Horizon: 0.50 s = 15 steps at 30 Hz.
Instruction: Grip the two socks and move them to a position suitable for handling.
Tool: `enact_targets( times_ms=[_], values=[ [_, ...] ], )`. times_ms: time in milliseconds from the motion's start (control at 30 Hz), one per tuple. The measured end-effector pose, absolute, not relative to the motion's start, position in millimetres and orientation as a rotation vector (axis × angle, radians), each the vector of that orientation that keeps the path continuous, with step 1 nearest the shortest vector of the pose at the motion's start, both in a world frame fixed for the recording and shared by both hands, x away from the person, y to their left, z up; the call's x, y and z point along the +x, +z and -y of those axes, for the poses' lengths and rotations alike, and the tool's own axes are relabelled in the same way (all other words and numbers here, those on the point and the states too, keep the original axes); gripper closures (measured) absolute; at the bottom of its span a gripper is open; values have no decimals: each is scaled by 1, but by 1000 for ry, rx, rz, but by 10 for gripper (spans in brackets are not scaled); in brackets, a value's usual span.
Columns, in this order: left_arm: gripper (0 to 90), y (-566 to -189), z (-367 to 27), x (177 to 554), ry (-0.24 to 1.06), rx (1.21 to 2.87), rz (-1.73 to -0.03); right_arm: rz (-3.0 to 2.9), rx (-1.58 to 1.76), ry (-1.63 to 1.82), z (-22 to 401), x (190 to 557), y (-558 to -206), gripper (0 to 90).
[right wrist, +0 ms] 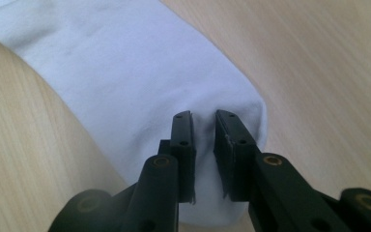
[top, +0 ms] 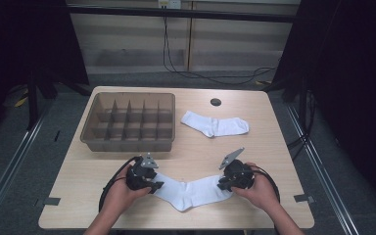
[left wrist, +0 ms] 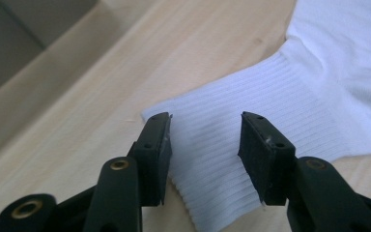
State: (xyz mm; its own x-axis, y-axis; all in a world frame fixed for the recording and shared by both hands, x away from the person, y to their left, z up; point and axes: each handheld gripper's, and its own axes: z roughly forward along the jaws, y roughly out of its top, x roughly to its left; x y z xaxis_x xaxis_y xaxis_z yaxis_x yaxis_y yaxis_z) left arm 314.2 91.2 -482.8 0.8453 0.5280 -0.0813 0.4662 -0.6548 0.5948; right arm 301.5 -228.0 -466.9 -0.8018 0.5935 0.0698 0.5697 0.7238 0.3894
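Sock (top: 191, 192) lies bent at lower centre of the table (top: 254, 142), w/ left gripper (left wrist: 205, 145) jaws about half open astride its ribbed cuff, not pinching, and right gripper (right wrist: 204, 145) jaws nearly closed over the toe end, a bit of fabric btwn them.

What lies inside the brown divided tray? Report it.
The brown tray shows rows of divider compartments with nothing visible in them. Its near wall hides the bottoms of the front compartments, so small items there cannot be ruled out.
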Motion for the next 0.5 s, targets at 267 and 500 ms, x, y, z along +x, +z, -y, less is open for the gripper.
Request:
enact_targets(
  times_ms=[267, 500],
  values=[
    [396, -478, -78, 309, 138, 2398, -707, -2816, 1135, 626, 255, 292, -458, 702],
    [287, -475, -93, 314, 144, 2371, -781, -2543, 1351, 810, 261, 347, -436, 586]
  ],
)
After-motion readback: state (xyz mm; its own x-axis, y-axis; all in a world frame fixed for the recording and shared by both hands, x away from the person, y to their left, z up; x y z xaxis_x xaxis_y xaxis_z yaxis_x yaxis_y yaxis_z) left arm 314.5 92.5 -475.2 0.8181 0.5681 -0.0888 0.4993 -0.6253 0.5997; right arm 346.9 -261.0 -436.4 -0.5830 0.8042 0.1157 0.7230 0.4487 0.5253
